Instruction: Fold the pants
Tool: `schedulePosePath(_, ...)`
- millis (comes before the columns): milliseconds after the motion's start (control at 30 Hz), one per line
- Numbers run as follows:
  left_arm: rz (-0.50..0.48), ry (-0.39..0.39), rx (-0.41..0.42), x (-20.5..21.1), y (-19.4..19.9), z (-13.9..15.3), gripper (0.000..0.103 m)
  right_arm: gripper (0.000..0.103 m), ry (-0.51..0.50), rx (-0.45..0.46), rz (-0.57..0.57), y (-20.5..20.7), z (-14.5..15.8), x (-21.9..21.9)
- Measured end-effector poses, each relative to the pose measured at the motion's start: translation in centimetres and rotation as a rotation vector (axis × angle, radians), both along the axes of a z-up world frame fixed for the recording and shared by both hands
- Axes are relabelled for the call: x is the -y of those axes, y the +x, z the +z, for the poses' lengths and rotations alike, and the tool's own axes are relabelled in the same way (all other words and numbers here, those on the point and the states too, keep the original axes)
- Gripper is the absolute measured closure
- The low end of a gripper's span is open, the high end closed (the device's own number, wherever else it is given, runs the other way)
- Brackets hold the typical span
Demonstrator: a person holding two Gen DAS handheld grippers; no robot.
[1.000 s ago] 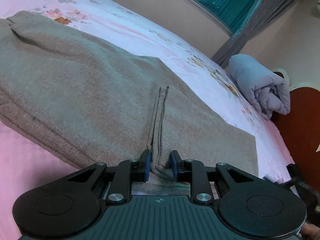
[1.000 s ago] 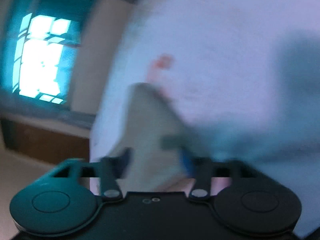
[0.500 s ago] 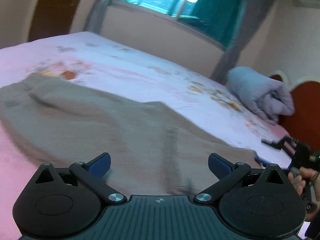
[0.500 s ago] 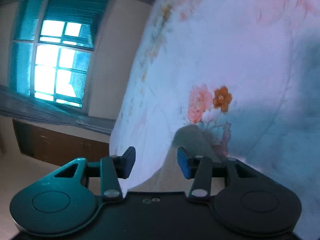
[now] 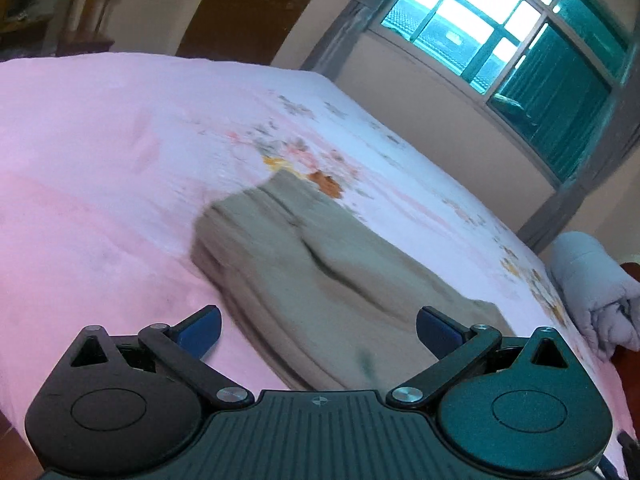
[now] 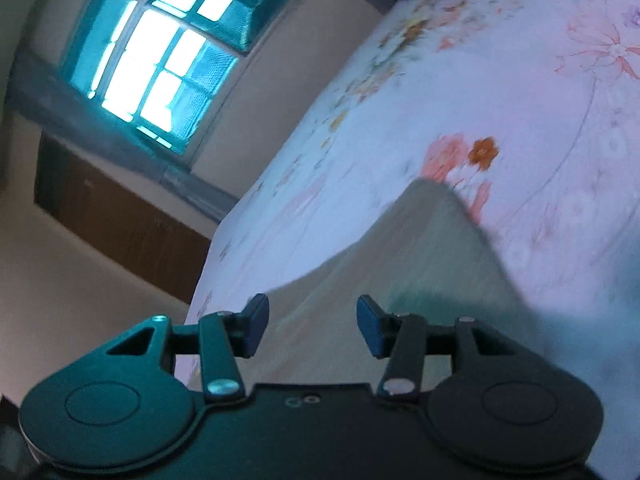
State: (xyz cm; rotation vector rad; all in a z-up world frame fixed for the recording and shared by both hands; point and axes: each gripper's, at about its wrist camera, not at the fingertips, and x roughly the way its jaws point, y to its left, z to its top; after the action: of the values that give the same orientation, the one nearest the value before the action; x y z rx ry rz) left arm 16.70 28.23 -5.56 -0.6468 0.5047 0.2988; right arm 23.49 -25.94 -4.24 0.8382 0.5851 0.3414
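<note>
Grey-brown pants (image 5: 320,272) lie folded into a long band on the pink flowered bedspread (image 5: 100,168). In the left wrist view my left gripper (image 5: 318,330) hovers over the near end of the pants, jaws wide open and empty. In the right wrist view the pants (image 6: 404,264) run away from my right gripper (image 6: 312,330) to a far corner by an orange flower. The right jaws are opening, blue pads apart, with cloth seen behind the gap but not pinched.
A rolled grey-blue blanket (image 5: 592,284) rests at the head of the bed, next to a red-brown headboard (image 5: 628,360). A window (image 5: 504,36) with teal curtains lies beyond the bed. A wooden chair (image 5: 90,12) stands at the far left.
My left gripper let go of the pants, opened wide and swung left along the bed. My right gripper released the cloth, opened partly and rose.
</note>
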Motion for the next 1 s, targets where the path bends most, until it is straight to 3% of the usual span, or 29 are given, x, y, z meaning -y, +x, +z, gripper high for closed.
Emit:
schedulePosePath(167,0.007,-0.081,-0.003,-2.7,0.3,-2.9,0.000,0.061,-0.082,0.011,0.033,-2.2,0.8,-4.4)
schedulePosePath(467,-0.054,-0.066,0.038,-3.6,2.0,-4.4,0.000,0.061,-0.184,0.009,0.043,-3.2,1.3,-10.3)
schedulePosePath(767,-0.093,-0.085,0.085,-5.7,4.7,-5.9,0.000,0.061,-0.264,0.019,0.017,-2.9,2.1,-13.2)
schedulePosePath(1000,-0.063,-0.127,0.106,-6.9,7.0,-6.6,0.000,0.061,-0.293,0.017,0.008,-2.9,2.1,-14.3)
